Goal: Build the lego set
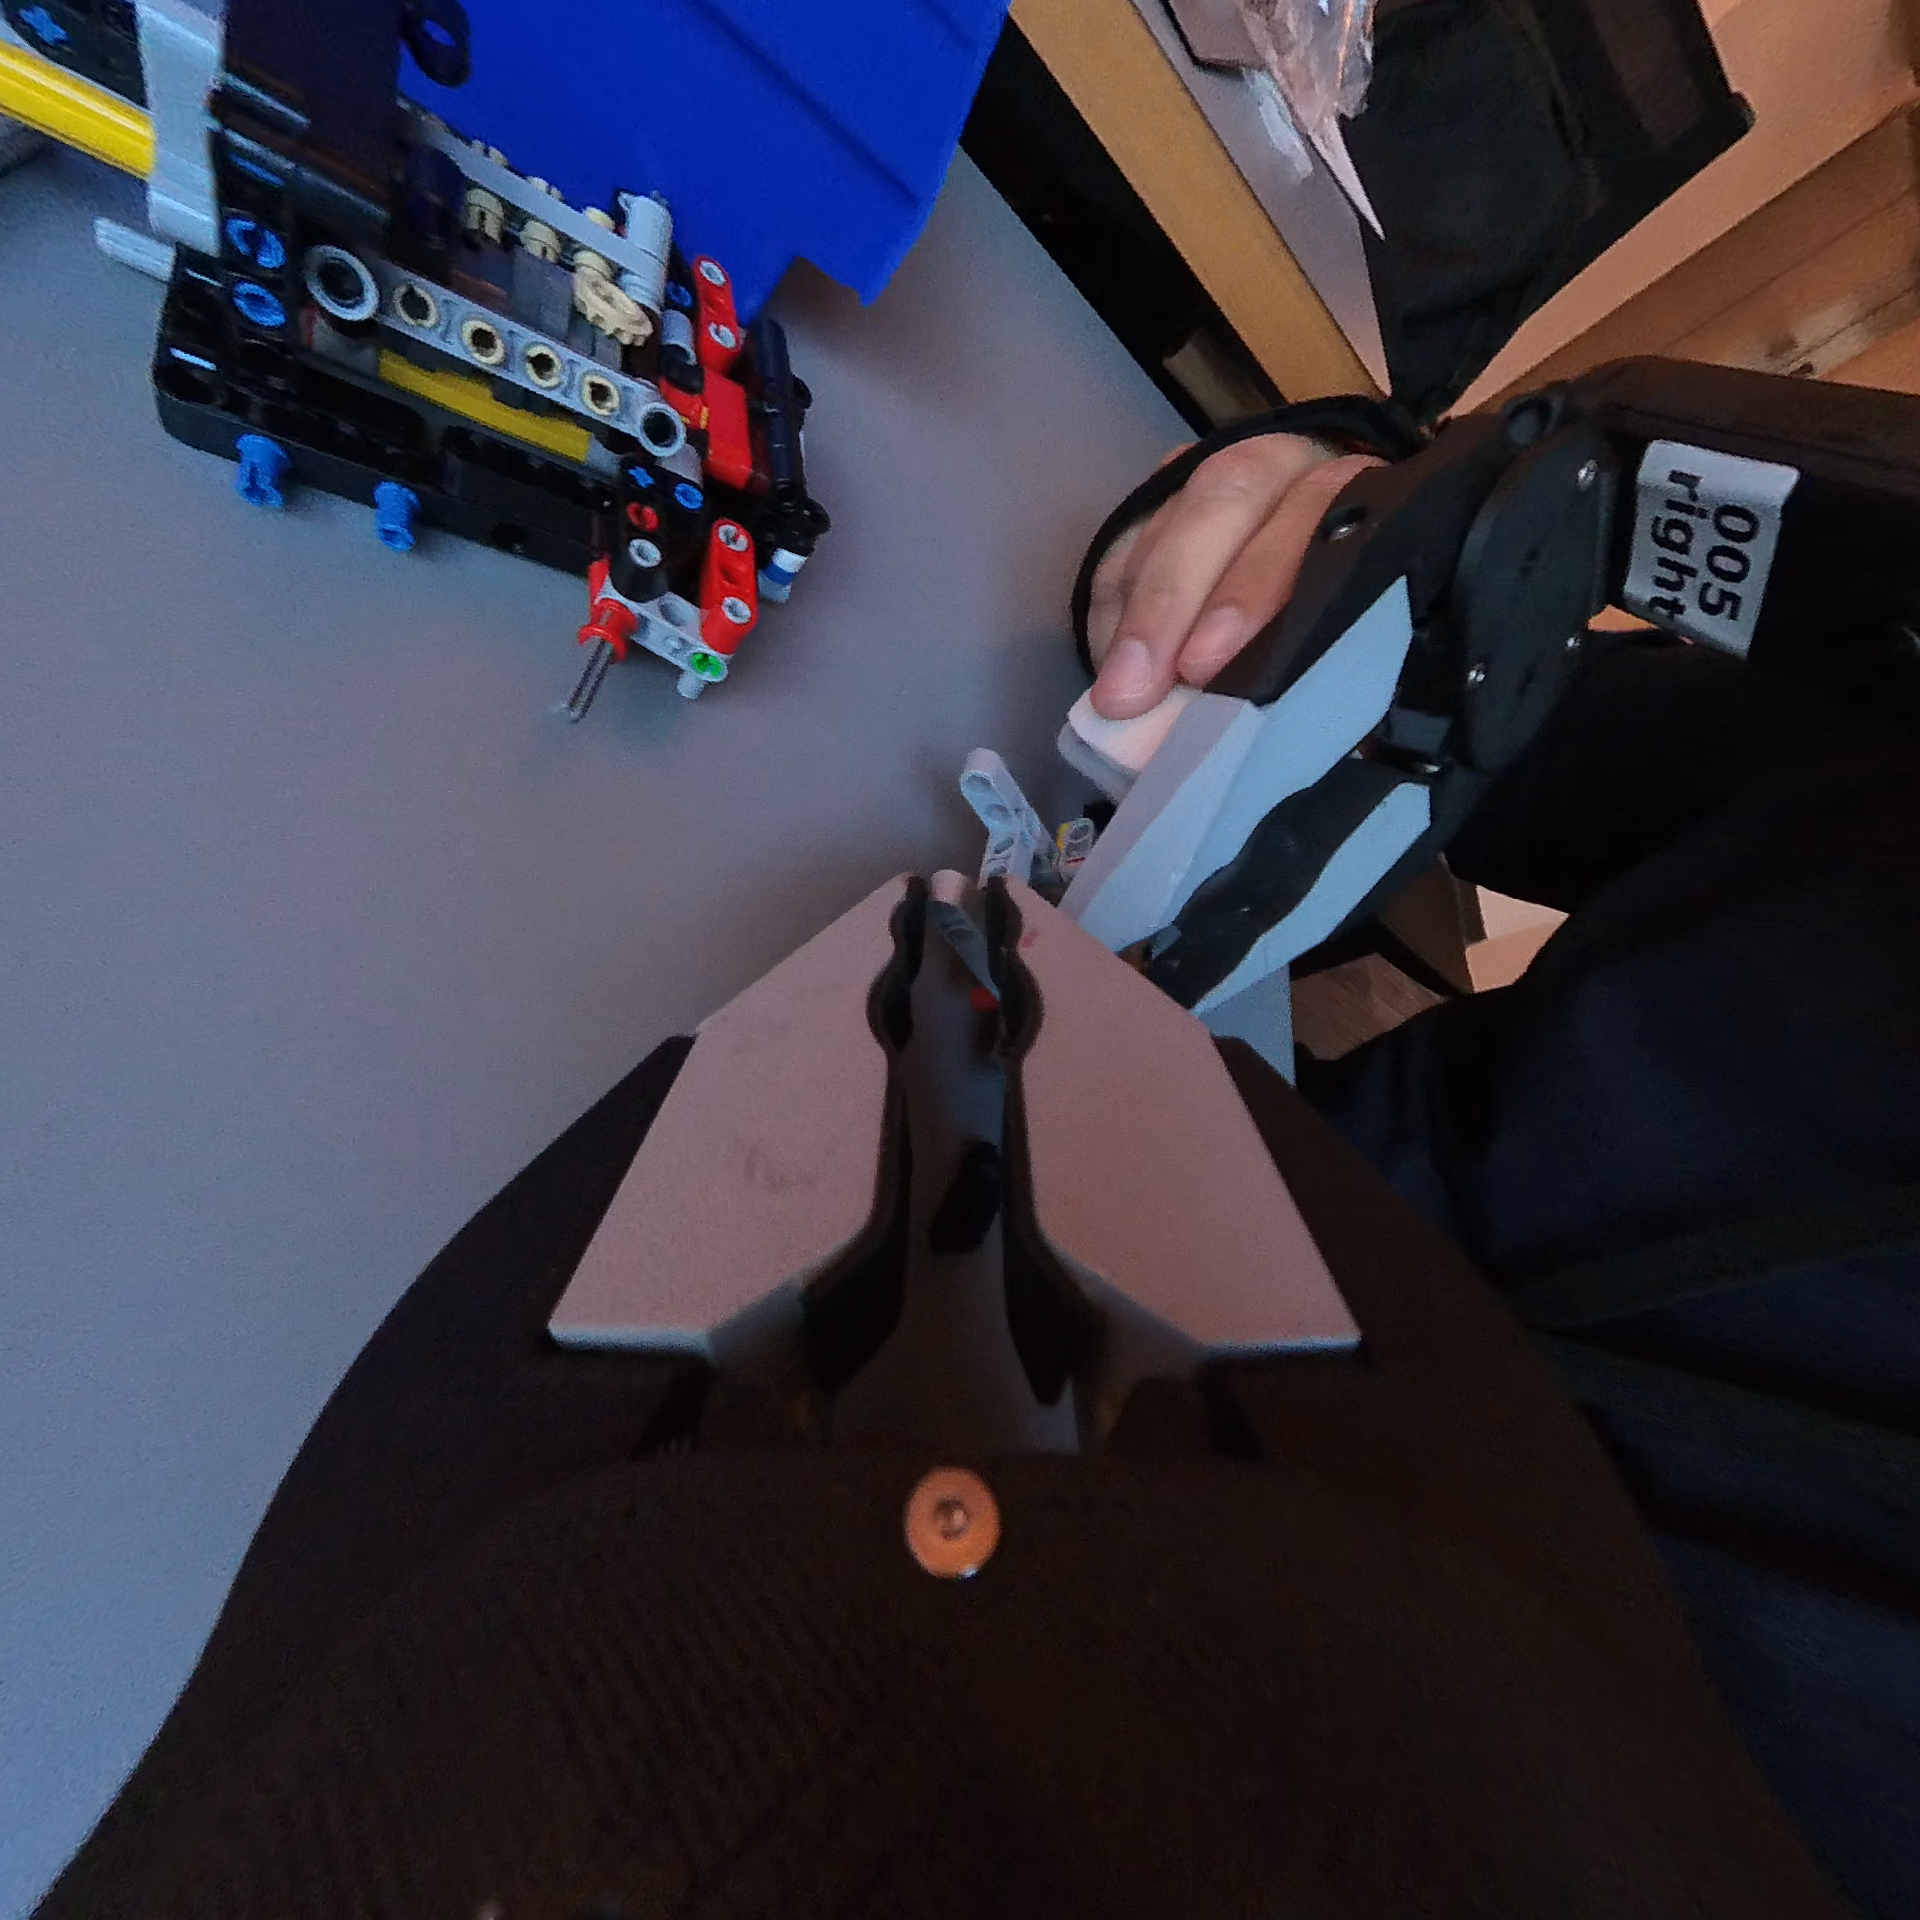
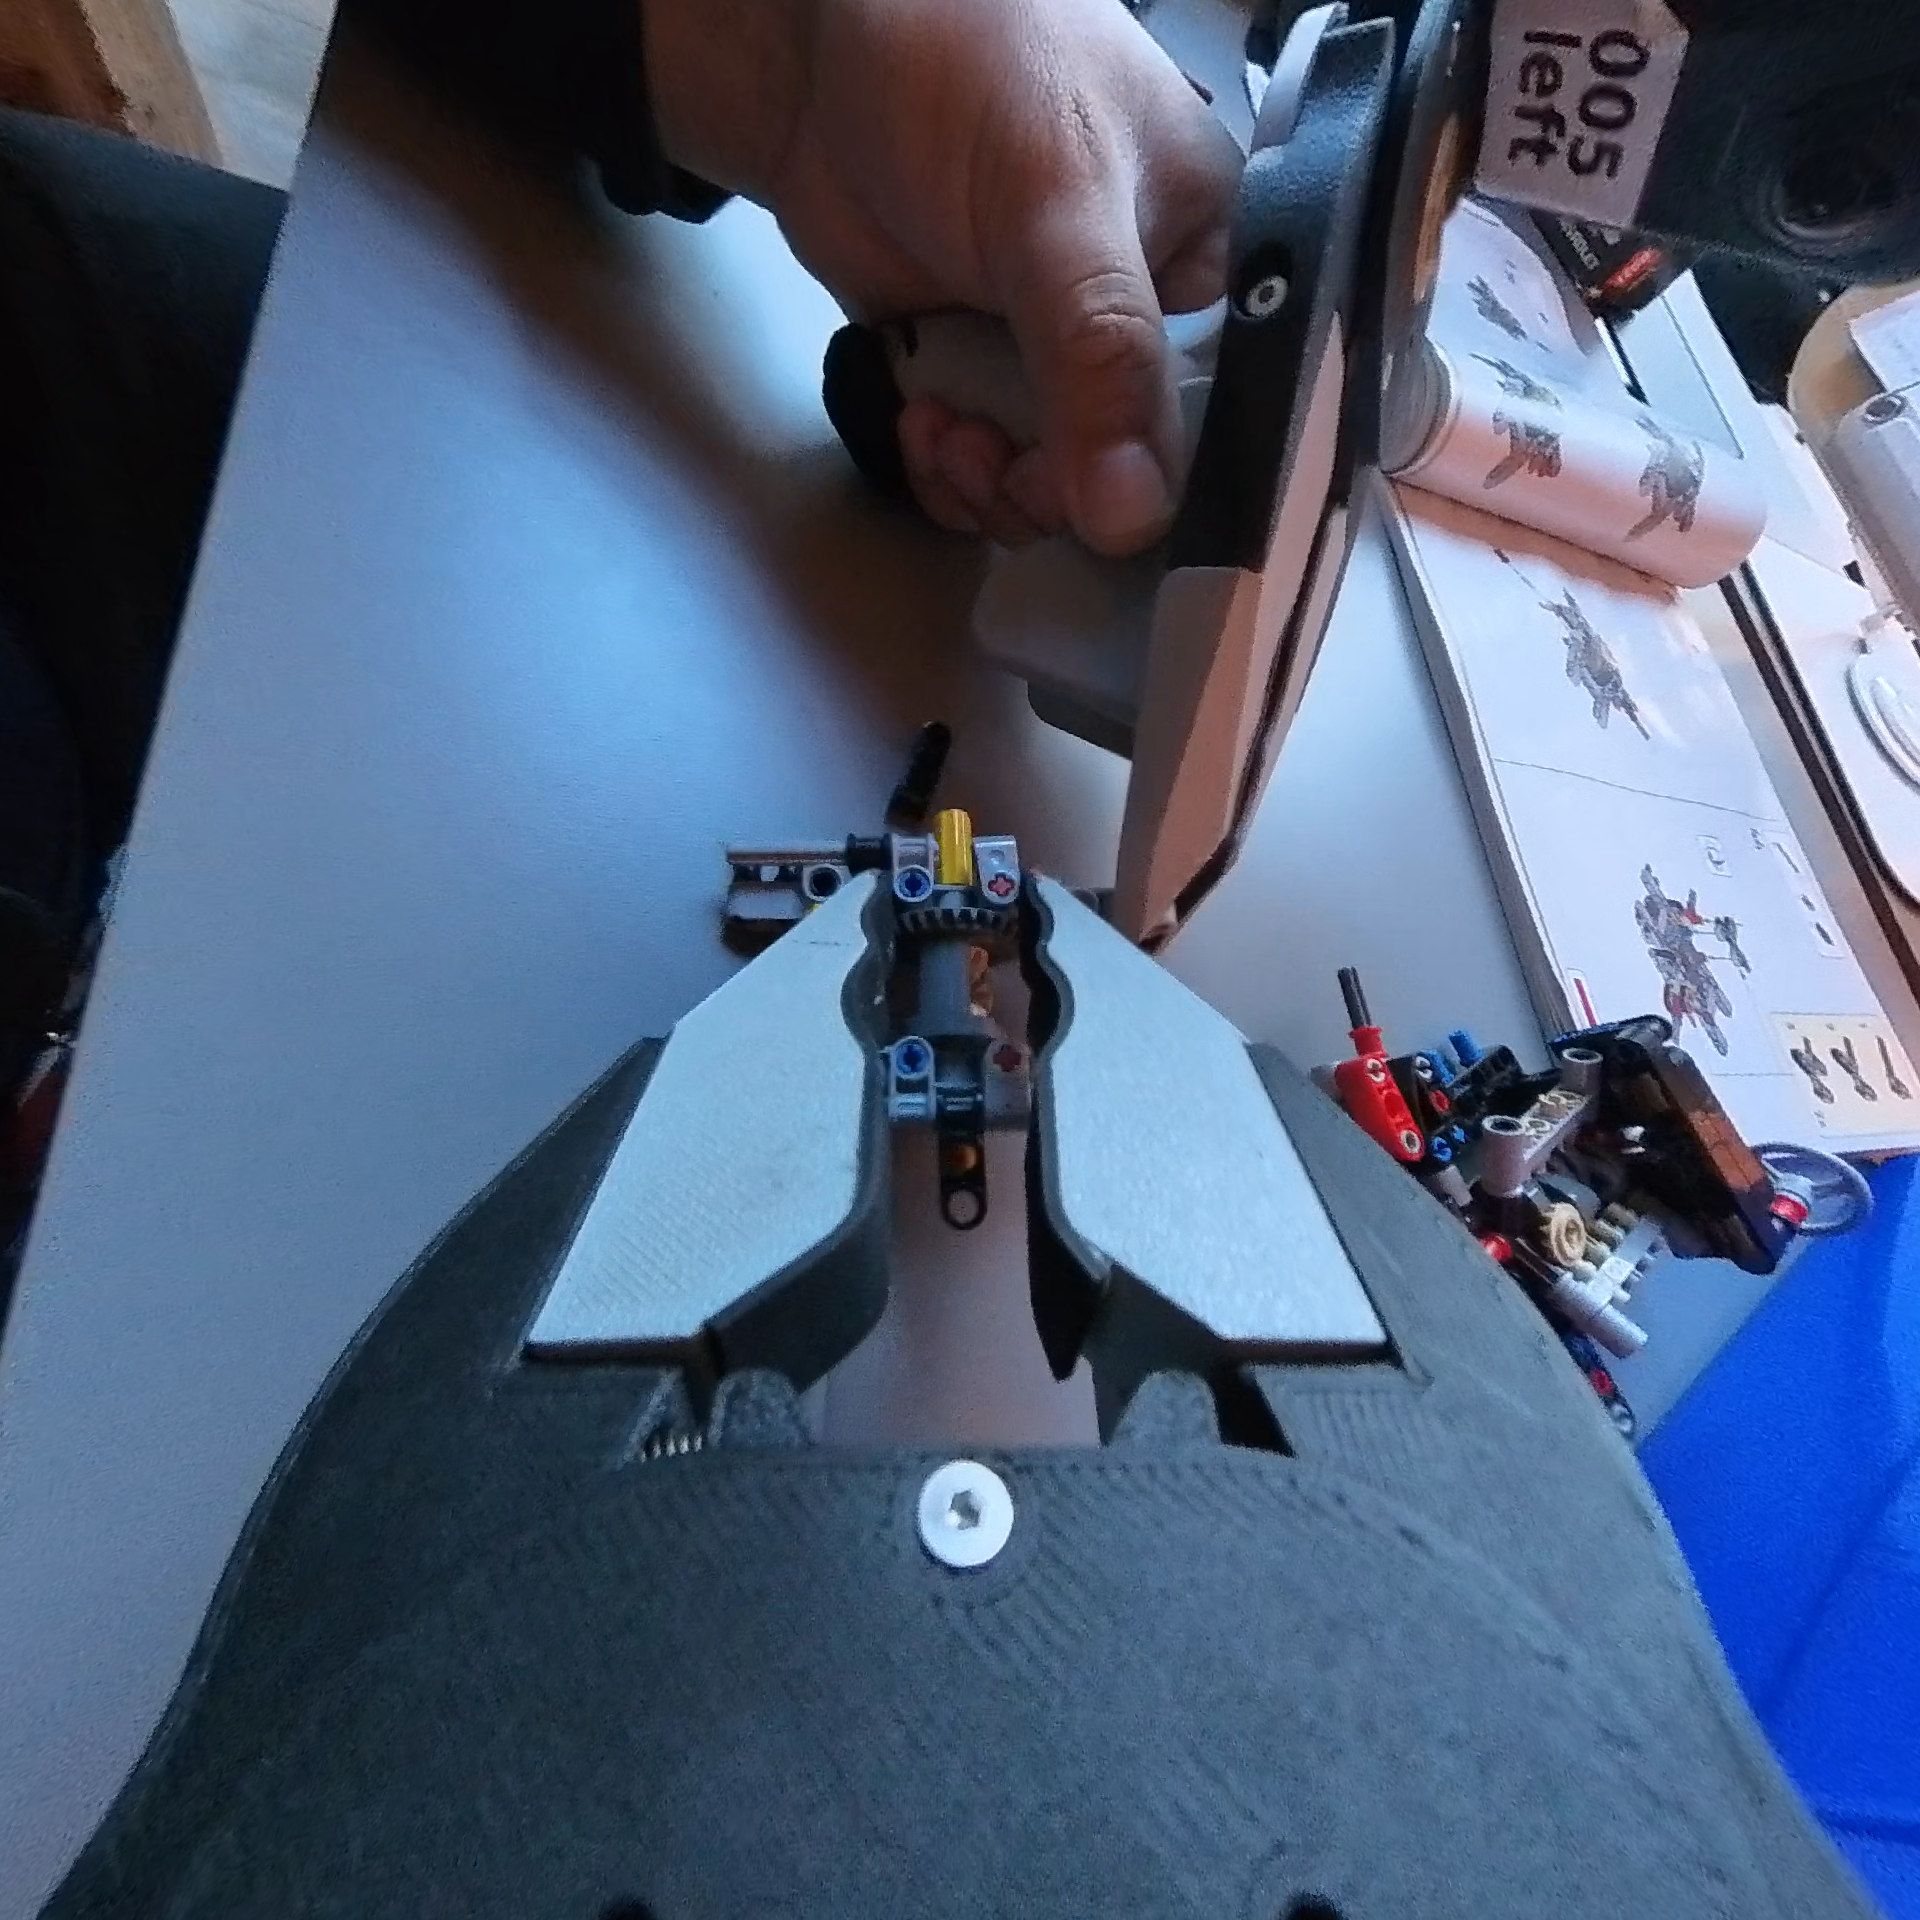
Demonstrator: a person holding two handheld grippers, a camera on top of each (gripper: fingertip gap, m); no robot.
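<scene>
**Two small brick pieces in the jaws above a grey table**

The left gripper [image 1: 954, 940] pinches a thin dark-grey rod [image 1: 961, 935] with a red end, lying slanted between its pads. The right gripper [image 2: 948, 935] clasps a small grey gear assembly [image 2: 943, 977]: a dark toothed wheel on a shaft, blue and red pins, a yellow sleeve [image 2: 952, 846] poking past the fingertips. Both hang close together.
</scene>
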